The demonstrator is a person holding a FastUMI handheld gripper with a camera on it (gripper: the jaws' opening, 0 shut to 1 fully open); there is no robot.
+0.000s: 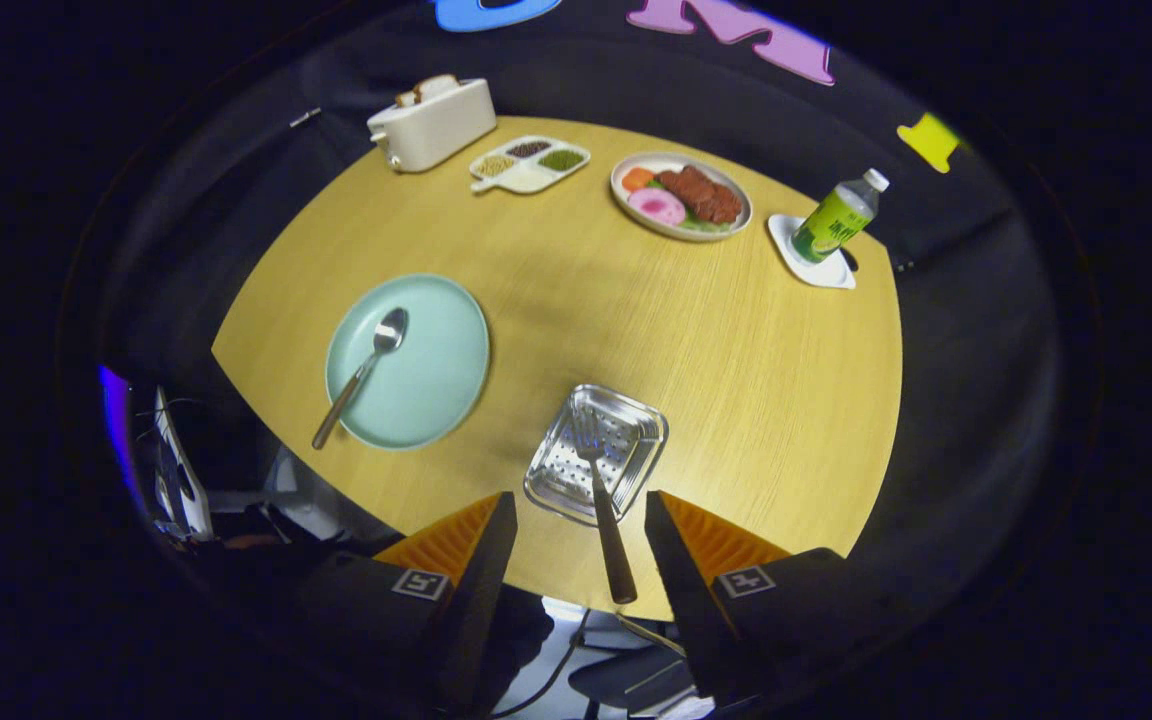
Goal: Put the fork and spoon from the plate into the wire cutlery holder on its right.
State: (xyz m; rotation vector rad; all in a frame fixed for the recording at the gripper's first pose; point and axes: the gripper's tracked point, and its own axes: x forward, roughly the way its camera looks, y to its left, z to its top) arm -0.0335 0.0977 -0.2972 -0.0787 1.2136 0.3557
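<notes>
On the round wooden worktop [736,400] the fork [604,500] lies in the holder [636,455]; tongs [581,510] are released, so next approach the spoon [364,370] handle low.

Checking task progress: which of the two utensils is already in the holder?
The fork: tines down in the wire cutlery holder, handle between the open fingers, untouched. The spoon lies on the green plate to its left.

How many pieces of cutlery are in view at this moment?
2. The spoon lies on the green plate. The fork has its tines in the metal holder, handle pointing back between the open gripper's fingers, untouched.
</notes>
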